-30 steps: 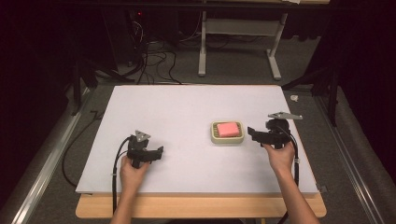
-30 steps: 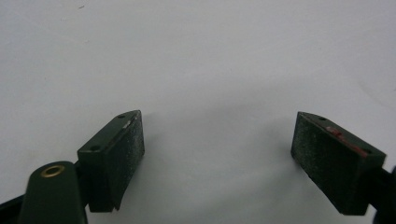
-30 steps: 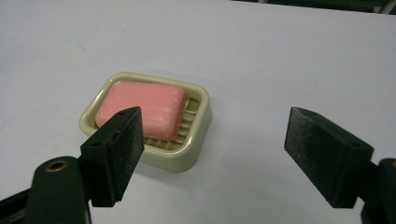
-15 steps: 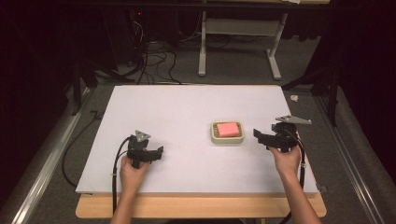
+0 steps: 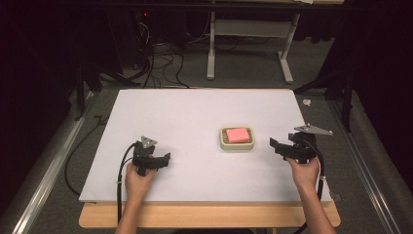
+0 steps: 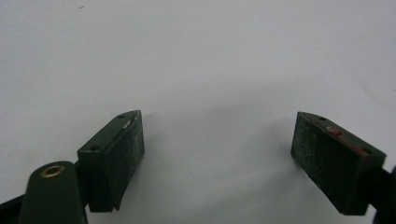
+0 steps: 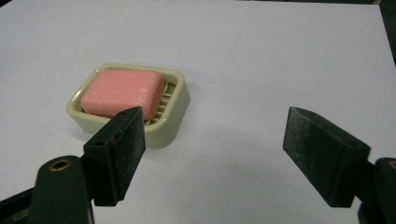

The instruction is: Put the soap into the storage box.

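In the right gripper view the near left corner of the soap dish (image 7: 173,108) is hidden behind the left jaw of the right tongs (image 7: 212,147), and the slats of the dish show only beside the pink soap (image 7: 123,93); in the left gripper view the left tongs (image 6: 217,140) face bare white worktop (image 6: 201,56), their jaws cut off at the bottom edge; in the high view the floor beyond the worktop (image 5: 195,112) is dark and the cables there are hard to make out.

The soap (image 5: 237,135) lies in the dish (image 5: 223,140), right of the worktop's middle; the right tongs (image 5: 275,144) sit just to the right of the dish, apart from it, jaws pointing towards it; the left tongs (image 5: 165,160) rest well to the left of it, near the front edge, pointing right. Both pairs stand wide with nothing between the jaws.

Seen from above, soap and dish lie flat with their long axis running left to right across the worktop; in the right gripper view that axis runs away at a slant to the upper left.
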The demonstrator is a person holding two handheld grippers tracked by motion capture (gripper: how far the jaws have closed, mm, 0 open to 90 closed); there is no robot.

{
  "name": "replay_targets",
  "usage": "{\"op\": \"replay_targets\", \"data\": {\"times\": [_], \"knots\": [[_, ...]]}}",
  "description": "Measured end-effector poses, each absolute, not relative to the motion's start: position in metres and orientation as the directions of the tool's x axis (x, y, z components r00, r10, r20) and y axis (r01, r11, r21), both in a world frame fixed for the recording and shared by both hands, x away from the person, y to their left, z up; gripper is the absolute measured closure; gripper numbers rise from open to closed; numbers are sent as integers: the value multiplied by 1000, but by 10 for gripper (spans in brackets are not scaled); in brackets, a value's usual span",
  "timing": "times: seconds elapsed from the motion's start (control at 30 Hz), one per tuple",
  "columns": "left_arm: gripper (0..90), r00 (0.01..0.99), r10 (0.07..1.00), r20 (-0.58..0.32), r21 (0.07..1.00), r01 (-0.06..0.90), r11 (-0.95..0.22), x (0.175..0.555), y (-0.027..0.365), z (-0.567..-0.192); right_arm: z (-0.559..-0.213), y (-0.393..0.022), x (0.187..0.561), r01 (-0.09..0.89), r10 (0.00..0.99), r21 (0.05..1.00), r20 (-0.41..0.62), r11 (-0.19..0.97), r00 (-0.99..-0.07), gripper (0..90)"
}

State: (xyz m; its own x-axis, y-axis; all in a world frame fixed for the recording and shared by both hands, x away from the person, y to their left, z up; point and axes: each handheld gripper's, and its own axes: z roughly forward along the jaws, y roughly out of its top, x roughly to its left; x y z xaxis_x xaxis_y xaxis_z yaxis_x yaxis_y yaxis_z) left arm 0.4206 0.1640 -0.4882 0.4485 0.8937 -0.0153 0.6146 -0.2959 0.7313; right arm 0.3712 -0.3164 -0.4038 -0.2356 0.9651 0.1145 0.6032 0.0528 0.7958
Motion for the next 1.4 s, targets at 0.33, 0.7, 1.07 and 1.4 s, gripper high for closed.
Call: {"op": "replay_targets", "data": {"times": [0.33,0.7,1.07,1.4], "knots": [[177,448,894,-15,731,615,-296,421,164,-488,-413,-325,365,613,968,789,122,38,-218,224],[178,448,894,-15,731,615,-296,421,164,-488,-427,-329,361,628,969,778,135,25,-206,226],[177,448,894,-15,731,615,-296,421,164,-488,-440,-327,360,651,970,759,139,25,-200,227],[177,448,894,-15,731,615,-296,421,164,-488,-453,-327,360,669,973,743,133,29,-190,228]]}}
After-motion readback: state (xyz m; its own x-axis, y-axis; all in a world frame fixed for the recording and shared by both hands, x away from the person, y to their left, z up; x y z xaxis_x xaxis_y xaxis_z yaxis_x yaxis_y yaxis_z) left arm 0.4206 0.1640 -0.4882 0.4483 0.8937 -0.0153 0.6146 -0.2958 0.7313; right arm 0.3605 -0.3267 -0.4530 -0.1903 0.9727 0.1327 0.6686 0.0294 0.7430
